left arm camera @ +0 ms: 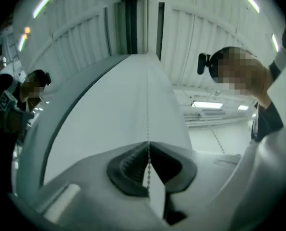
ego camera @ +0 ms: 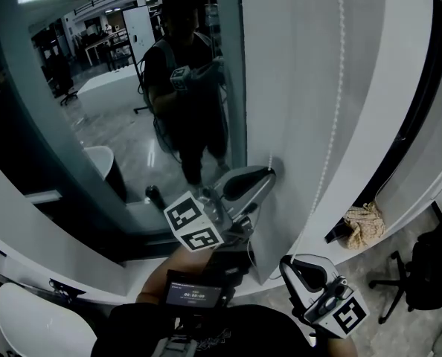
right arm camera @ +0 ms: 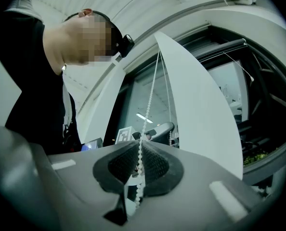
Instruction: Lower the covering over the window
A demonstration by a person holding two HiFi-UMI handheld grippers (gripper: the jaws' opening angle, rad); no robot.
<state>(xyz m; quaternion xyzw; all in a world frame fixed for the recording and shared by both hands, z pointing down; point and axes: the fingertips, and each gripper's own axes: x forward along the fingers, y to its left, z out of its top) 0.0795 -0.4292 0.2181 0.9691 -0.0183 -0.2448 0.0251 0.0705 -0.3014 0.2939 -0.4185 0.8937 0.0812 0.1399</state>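
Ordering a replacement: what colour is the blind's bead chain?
White. The bead chain shows best in the right gripper view.

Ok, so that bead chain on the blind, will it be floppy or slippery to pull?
Probably floppy and light: the bead chain is a thin string of small beads. Slipping seems unlikely, since the left gripper and right gripper clamp it in ribbed jaws.

We see a black chair (ego camera: 418, 274) on the floor (ego camera: 370, 274) at lower right, a crumpled cloth (ego camera: 364, 224) near it by the white sill (ego camera: 411, 199), and a white seat (ego camera: 35, 322) at lower left.
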